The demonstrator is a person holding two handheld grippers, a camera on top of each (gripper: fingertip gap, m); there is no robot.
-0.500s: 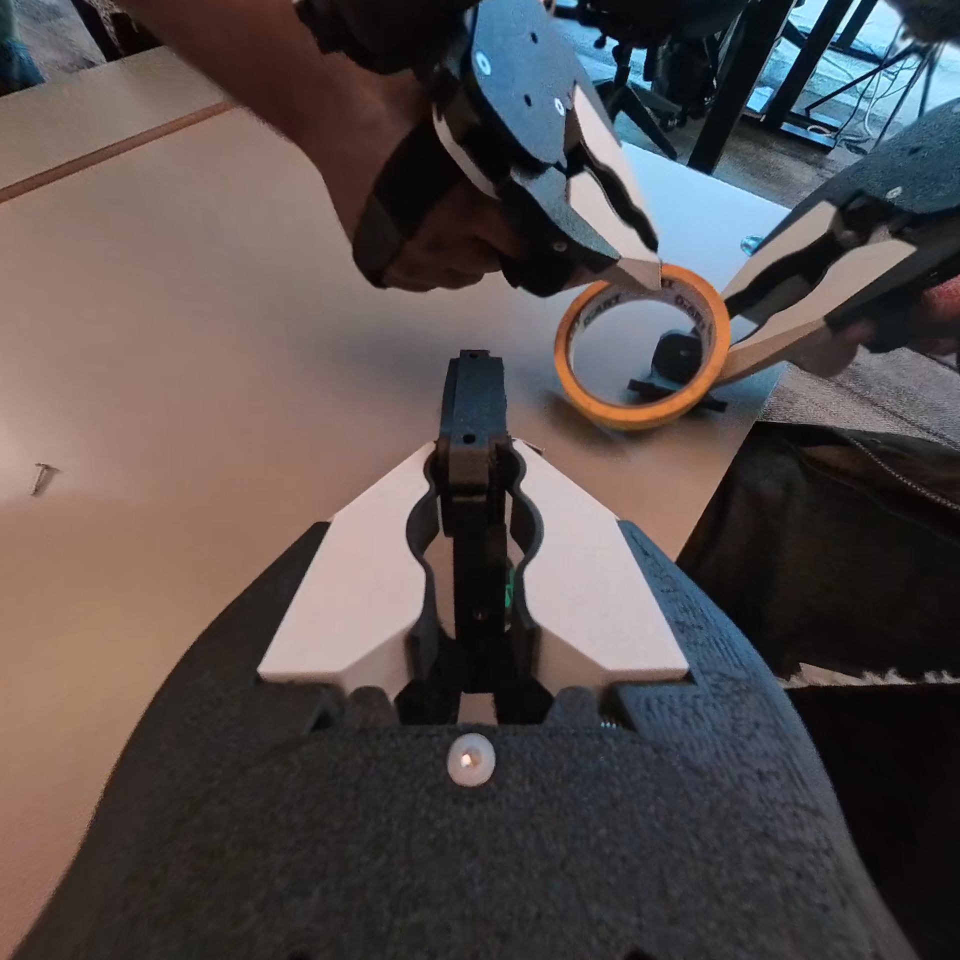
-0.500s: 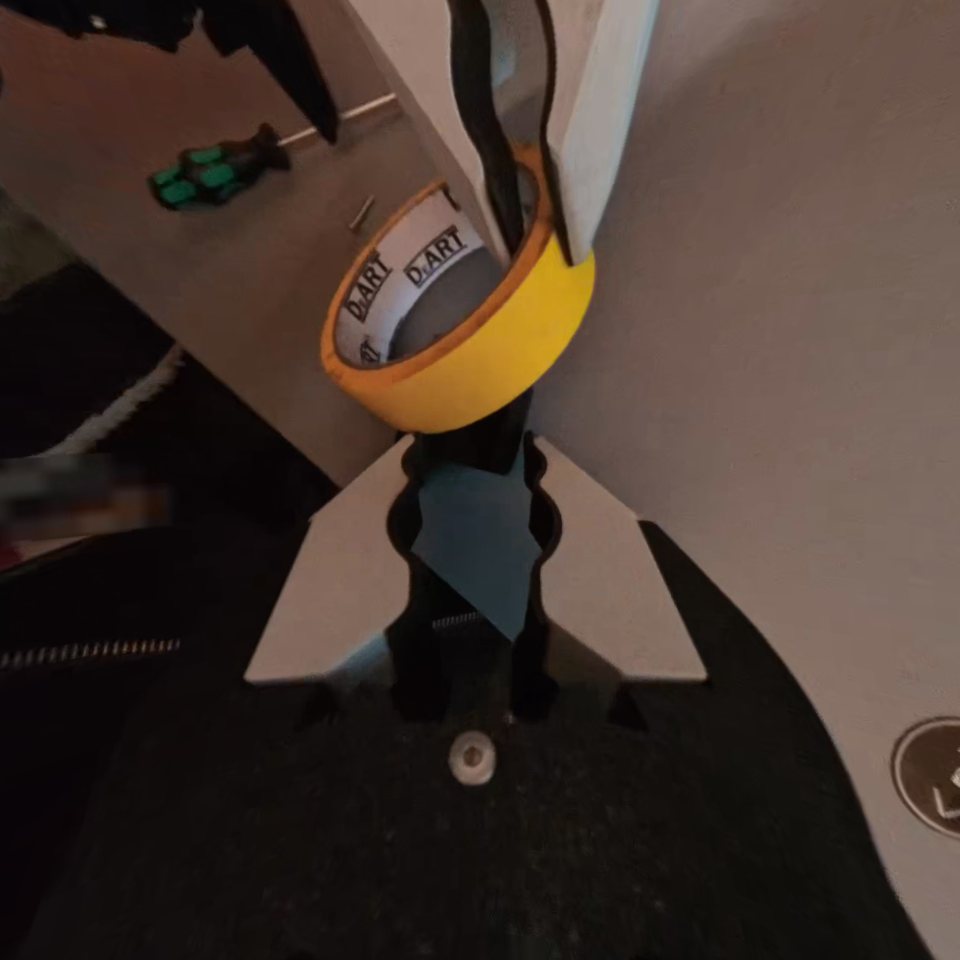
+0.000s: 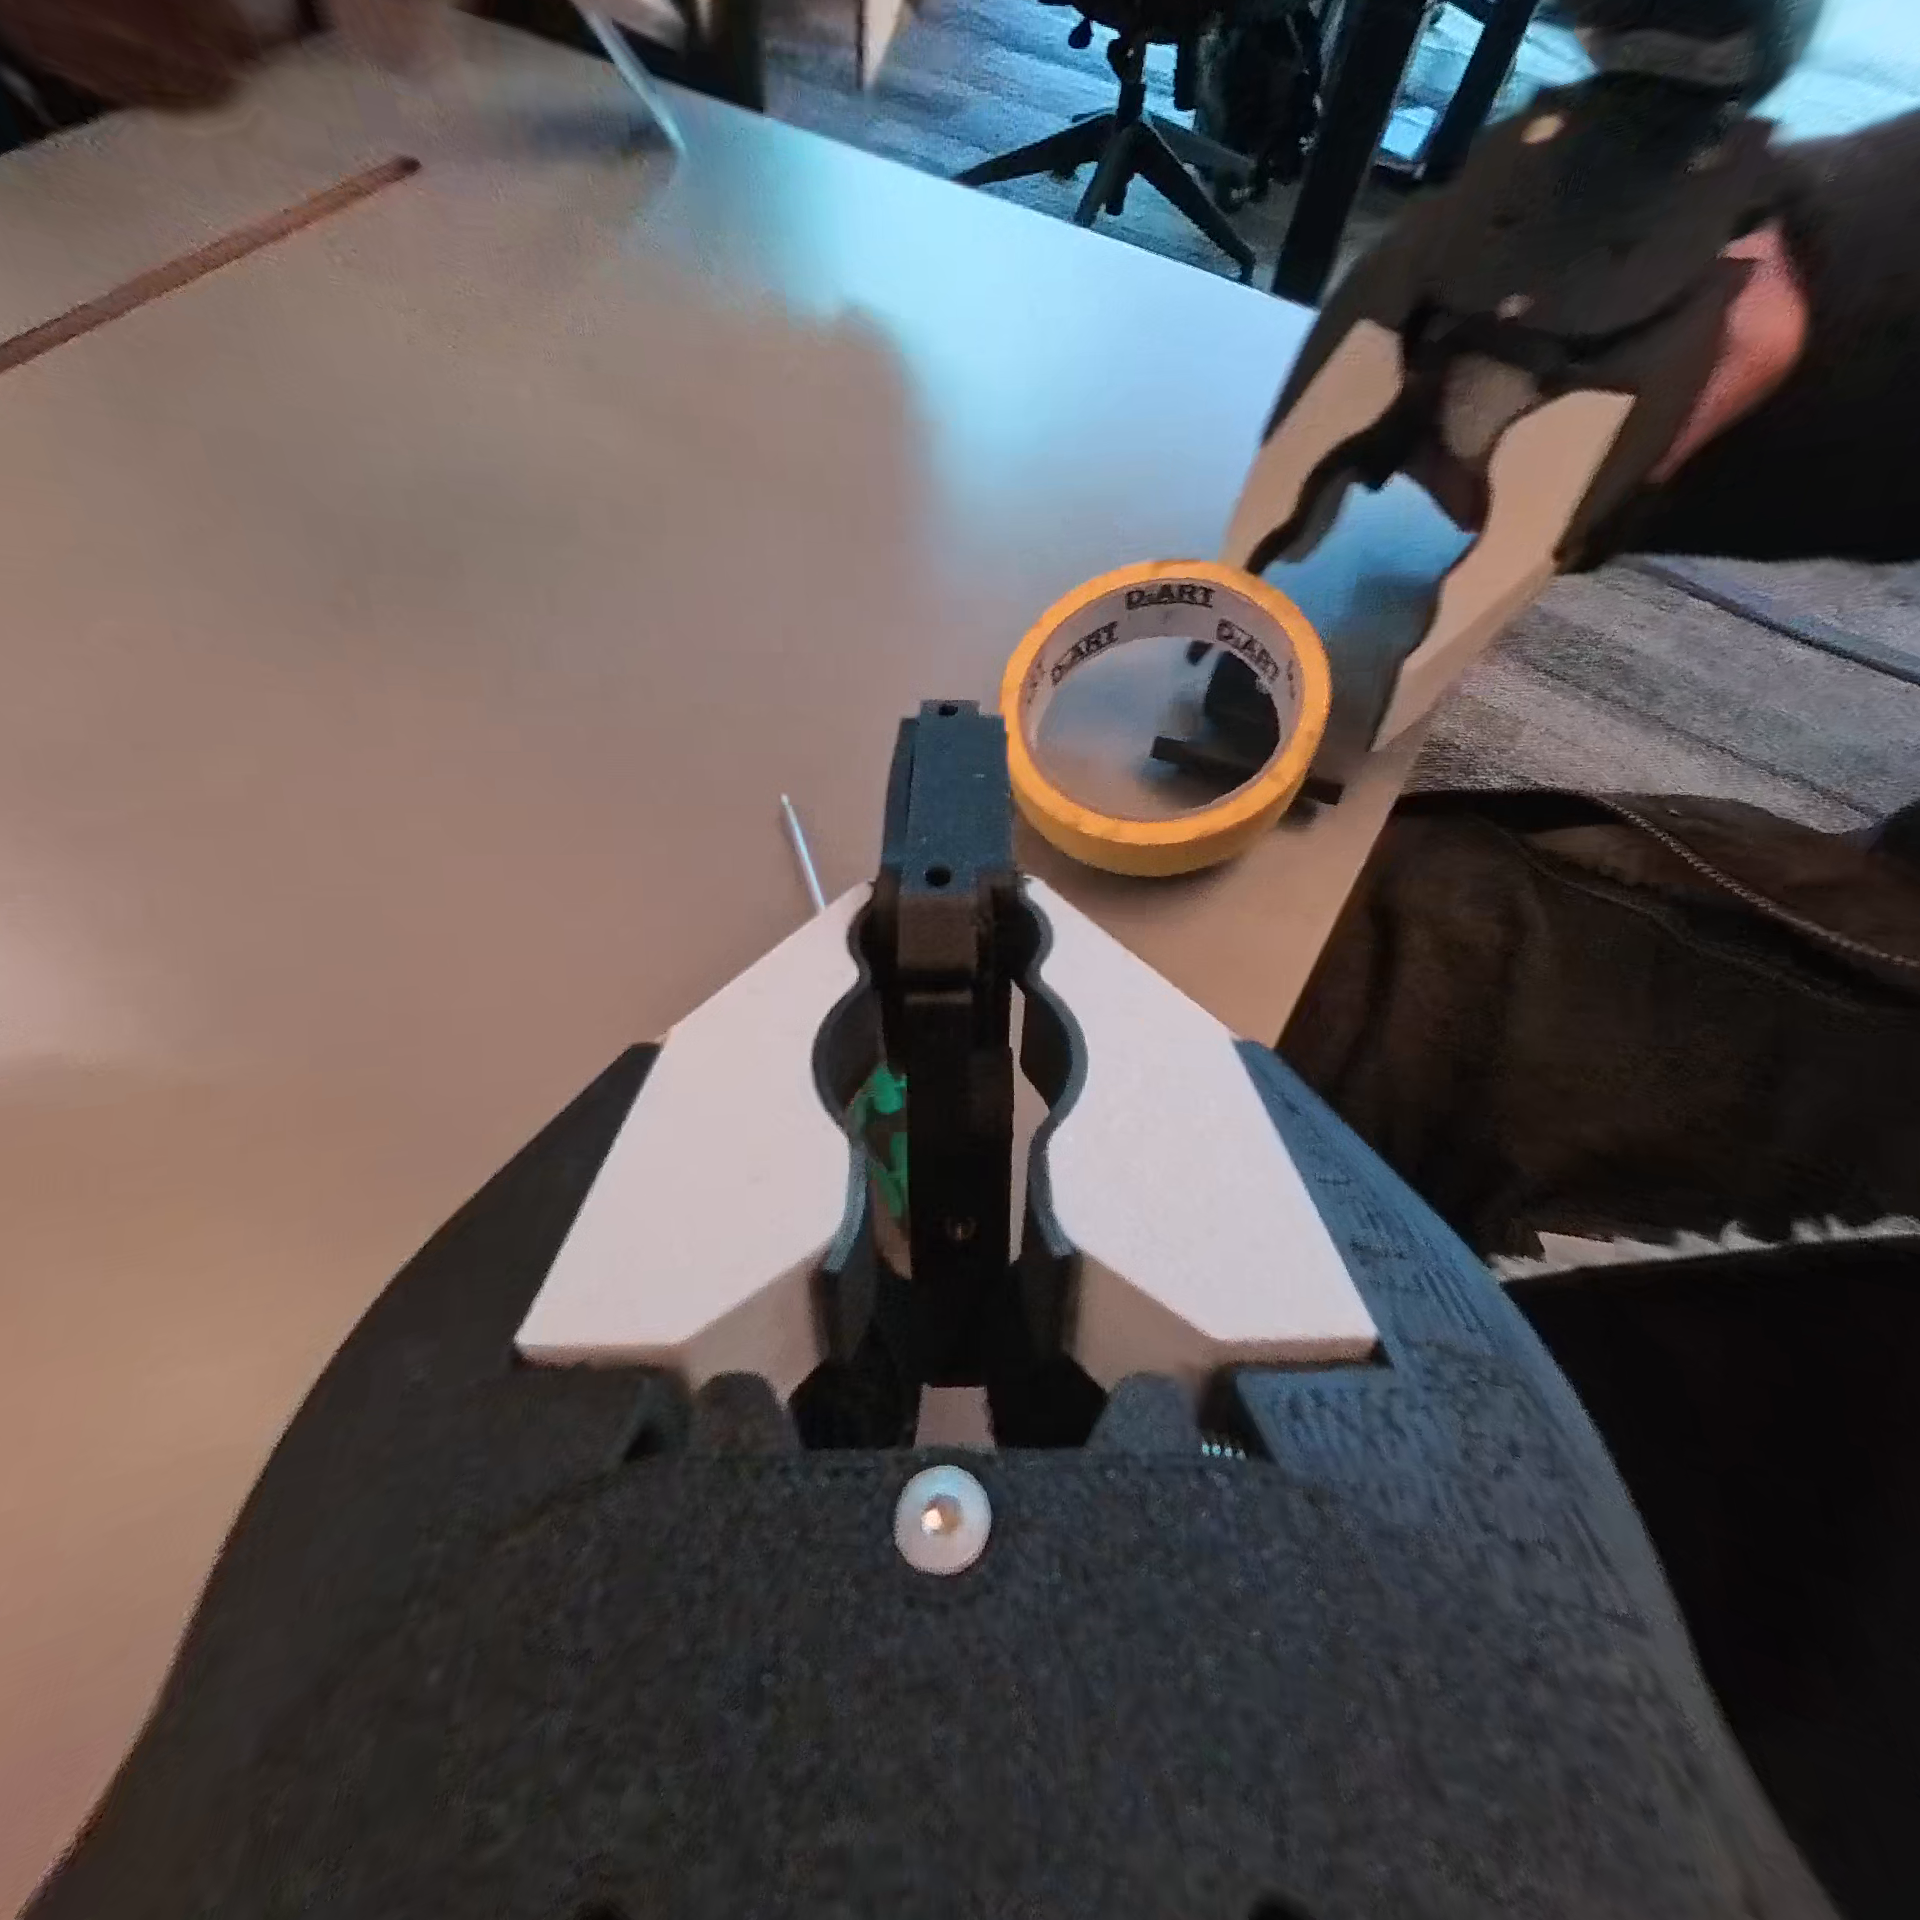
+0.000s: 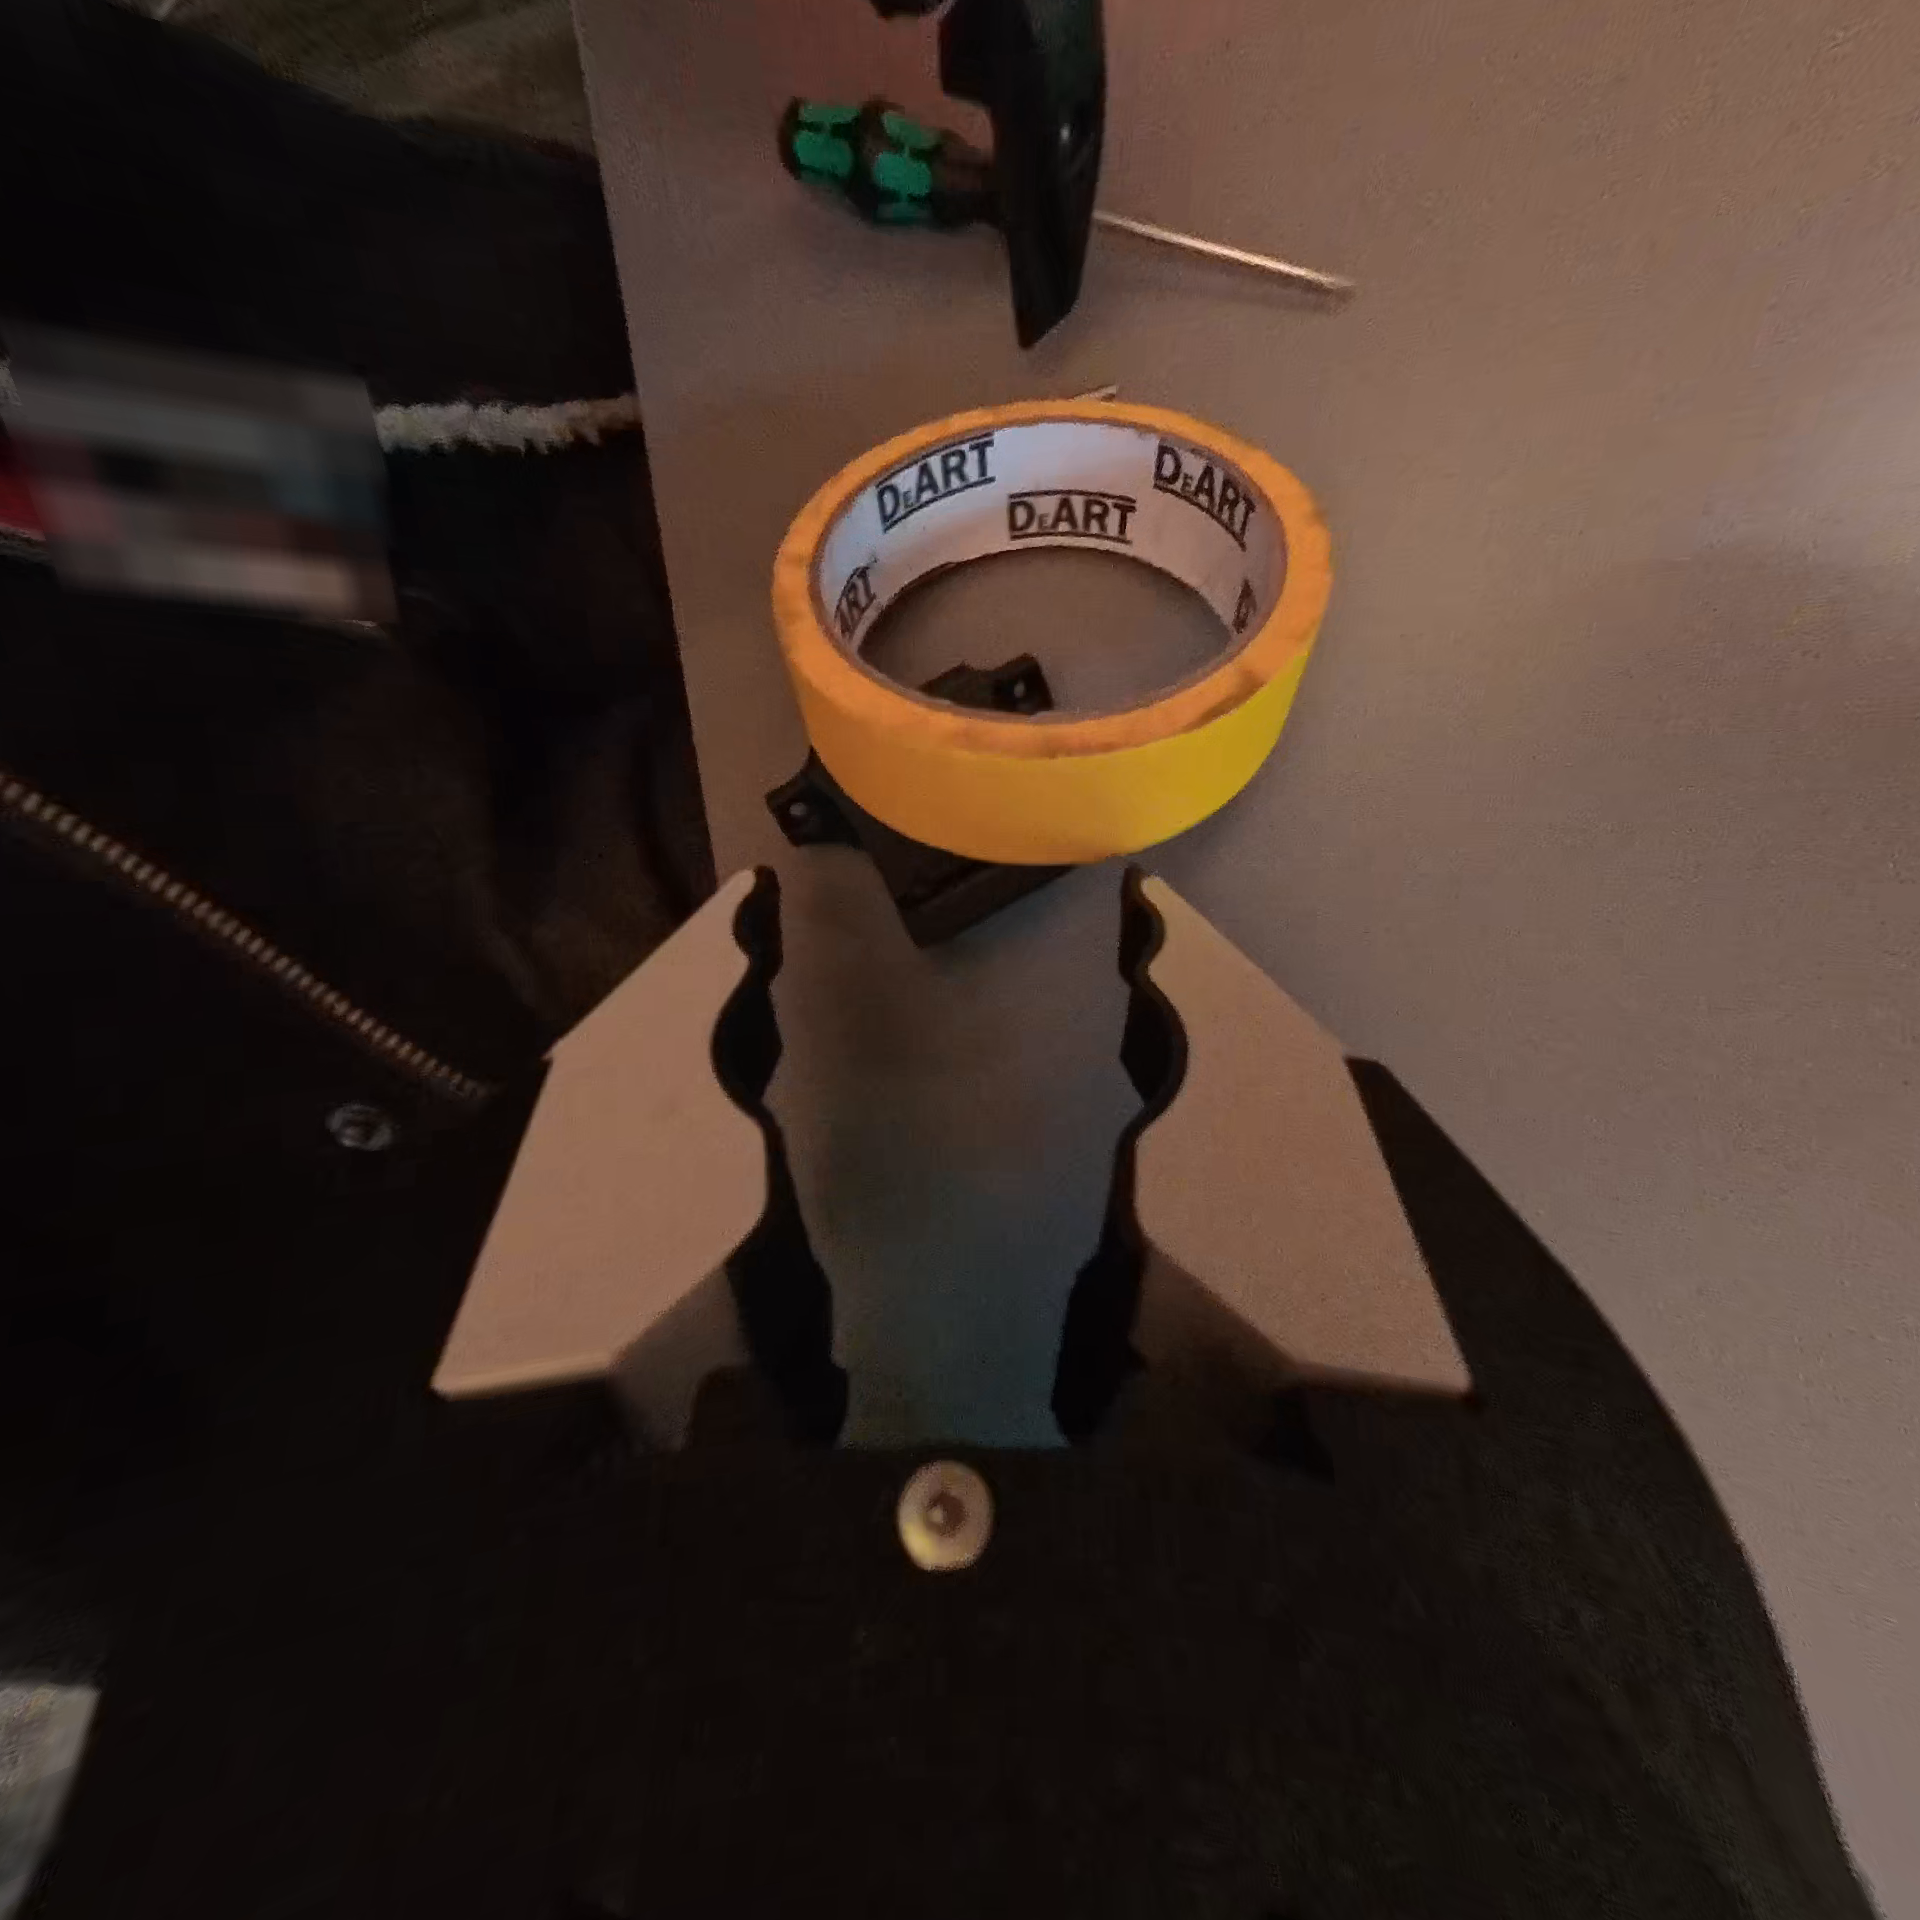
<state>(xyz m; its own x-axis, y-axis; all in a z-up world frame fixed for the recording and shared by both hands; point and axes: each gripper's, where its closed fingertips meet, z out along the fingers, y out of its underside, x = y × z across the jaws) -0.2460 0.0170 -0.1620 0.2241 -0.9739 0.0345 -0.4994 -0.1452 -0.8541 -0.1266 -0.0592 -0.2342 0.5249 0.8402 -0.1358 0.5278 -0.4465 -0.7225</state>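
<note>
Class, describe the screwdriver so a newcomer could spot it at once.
Start at the table's edge beside the dark jacket. Beyond the yellow tape roll lies the screwdriver, the only thing with a green-and-black handle and thin metal shaft.

The pale, smooth bench (image 3: 436,540) has a matt laminate look with a soft sheen where light falls. The yellow roll of paper tape (image 4: 1049,665) looks matt and slightly fibrous outside, its white core (image 4: 1070,499) smooth card. Each claw has a rough, grainy black plastic body (image 3: 935,1683) and smooth matt white plastic fingers (image 3: 707,1174). The screwdriver's green-and-black handle (image 4: 883,166) looks rubbery, its thin shaft (image 4: 1226,255) bare metal. The dark jacket (image 4: 260,883) is cloth with a metal zip.
</note>
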